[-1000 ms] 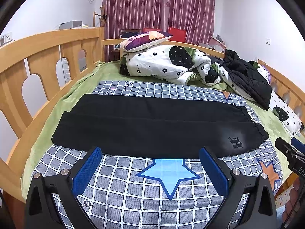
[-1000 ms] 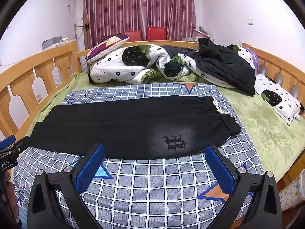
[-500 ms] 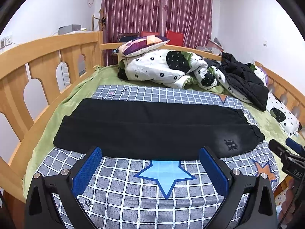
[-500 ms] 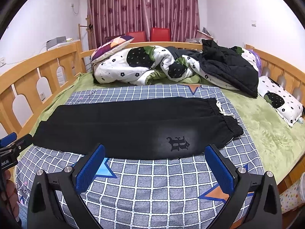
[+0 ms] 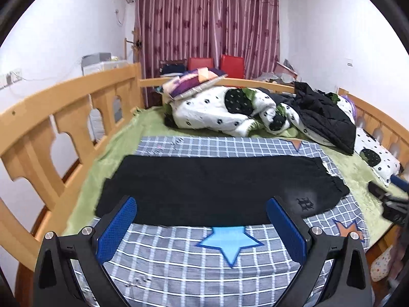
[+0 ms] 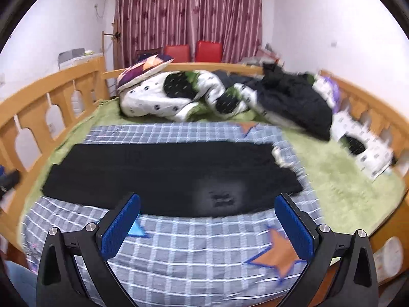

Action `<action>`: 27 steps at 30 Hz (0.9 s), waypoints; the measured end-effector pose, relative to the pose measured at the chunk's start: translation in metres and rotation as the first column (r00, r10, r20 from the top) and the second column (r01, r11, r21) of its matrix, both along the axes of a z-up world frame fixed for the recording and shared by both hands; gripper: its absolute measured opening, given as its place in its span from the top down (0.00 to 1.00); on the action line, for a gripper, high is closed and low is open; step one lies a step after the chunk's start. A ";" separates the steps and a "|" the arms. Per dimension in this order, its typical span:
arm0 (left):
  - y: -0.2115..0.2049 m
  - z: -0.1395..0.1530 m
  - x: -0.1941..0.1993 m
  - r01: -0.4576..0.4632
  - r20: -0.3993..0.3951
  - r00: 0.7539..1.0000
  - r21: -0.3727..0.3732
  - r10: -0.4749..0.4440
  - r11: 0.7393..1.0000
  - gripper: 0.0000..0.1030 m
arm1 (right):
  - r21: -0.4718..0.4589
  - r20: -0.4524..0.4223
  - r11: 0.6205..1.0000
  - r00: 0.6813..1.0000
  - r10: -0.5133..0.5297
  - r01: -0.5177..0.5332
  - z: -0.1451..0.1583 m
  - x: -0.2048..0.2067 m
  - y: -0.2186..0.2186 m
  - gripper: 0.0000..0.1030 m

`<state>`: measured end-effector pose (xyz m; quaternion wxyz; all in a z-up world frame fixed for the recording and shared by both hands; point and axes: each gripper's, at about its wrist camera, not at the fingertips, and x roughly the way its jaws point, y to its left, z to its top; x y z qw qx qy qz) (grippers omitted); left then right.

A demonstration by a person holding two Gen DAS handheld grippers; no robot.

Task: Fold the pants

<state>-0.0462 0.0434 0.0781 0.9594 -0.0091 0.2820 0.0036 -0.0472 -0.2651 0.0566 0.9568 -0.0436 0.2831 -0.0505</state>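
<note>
- Your left tool (image 5: 200,226) has its jaws spread wide and holds nothing; the blue pads (image 5: 116,229) frame the near edge of the black pants (image 5: 217,186).
- Your right tool (image 6: 207,223) is just as wide apart and empty, its blue pads (image 6: 121,223) also straddling the near edge of the pants (image 6: 166,176), which lie ahead of it.
- The pants lie flat and lengthwise across the bed, on the grey checked blanket (image 5: 184,263), with the two legs side by side, one offset slightly behind the other.
- Ahead and to the right of your left tool you see the waistband end, with a small dark emblem (image 5: 305,203) on the near leg; the cuff end lies ahead and to the left.
- From your right tool the same emblem (image 6: 221,197) sits straight ahead between the pads, though this view is blurred.
- A blue star (image 5: 230,241) printed on the blanket lies between your left tool's pads, just short of the pants' hem.
- An orange star (image 6: 277,252) sits just inside your right tool's right pad.
- Beyond the pants, a rumpled white flowered duvet (image 5: 217,110) and a black jacket (image 5: 324,120) are piled at the far end of the bed, with a patterned pillow (image 5: 193,80) on top.
- A wooden bed rail (image 5: 51,117) runs along the left of your left tool.
- Your right tool shows at the far right edge of the left view (image 5: 389,199).
</note>
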 end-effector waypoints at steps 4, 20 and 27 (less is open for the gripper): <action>0.023 0.012 0.008 -0.031 0.013 0.999 0.007 0.031 1.000 0.00 | 0.063 0.053 0.994 0.995 0.082 -0.085 0.027 -0.004 -0.024 0.00; 0.132 -0.153 0.117 -0.168 -0.202 0.967 -0.061 0.152 0.984 0.03 | 0.190 -0.223 0.981 0.975 0.006 0.038 -0.125 0.120 -0.133 0.47; 0.168 -0.247 0.150 -0.245 -0.365 0.915 -0.168 0.171 0.955 0.03 | 0.299 -0.330 0.947 0.944 -0.010 0.115 -0.222 0.145 -0.166 0.57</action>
